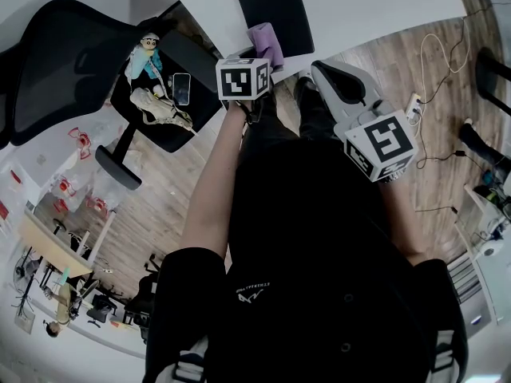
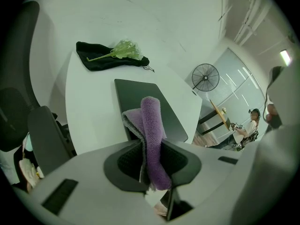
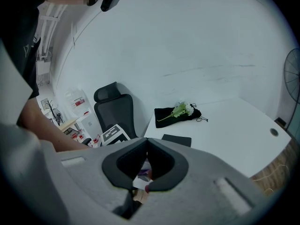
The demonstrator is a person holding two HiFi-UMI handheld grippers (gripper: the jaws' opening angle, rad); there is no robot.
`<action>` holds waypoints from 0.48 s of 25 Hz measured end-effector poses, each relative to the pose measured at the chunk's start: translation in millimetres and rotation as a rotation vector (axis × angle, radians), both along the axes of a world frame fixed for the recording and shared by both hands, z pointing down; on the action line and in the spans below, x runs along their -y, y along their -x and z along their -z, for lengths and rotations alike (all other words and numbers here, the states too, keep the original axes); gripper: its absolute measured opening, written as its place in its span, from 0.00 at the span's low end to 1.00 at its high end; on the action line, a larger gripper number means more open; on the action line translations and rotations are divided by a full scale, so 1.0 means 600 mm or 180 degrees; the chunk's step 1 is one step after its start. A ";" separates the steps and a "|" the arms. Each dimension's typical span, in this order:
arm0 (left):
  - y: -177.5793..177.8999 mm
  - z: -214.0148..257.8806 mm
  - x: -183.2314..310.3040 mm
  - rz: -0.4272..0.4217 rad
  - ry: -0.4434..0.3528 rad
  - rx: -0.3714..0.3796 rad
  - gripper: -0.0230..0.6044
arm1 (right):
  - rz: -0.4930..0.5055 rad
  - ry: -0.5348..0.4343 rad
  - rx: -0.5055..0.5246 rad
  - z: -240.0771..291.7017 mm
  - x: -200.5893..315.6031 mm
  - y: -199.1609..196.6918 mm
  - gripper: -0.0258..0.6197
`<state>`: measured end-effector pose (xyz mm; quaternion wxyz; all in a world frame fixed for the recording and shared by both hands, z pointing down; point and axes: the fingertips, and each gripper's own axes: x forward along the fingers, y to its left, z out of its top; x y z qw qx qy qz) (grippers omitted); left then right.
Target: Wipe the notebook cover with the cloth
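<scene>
A black notebook (image 1: 275,10) lies flat near the front edge of the white table (image 1: 375,6). My left gripper (image 1: 255,61) is shut on a folded purple cloth (image 1: 266,42), whose free end hangs over the notebook's near edge. In the left gripper view the cloth (image 2: 151,116) stands up between the jaws of the left gripper (image 2: 151,144), with the notebook (image 2: 145,104) just beyond. My right gripper (image 1: 319,70) hovers off the table's edge to the right of the notebook. It (image 3: 147,140) is shut with nothing in it and is aimed across the table past the notebook (image 3: 176,139).
A black pouch (image 2: 110,57) with a green flower sprig lies farther back on the table. A black office chair (image 1: 72,54) stands at the left, with a doll (image 1: 146,58) and a phone (image 1: 181,88) on its seat. Cables and a power strip (image 1: 413,106) lie on the wooden floor at the right.
</scene>
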<state>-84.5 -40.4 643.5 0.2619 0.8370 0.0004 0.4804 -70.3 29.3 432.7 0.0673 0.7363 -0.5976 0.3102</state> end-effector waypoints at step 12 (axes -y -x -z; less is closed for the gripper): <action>0.014 0.011 0.018 0.0107 -0.0034 -0.0035 0.17 | 0.0081 0.0005 0.0014 0.001 0.003 0.005 0.05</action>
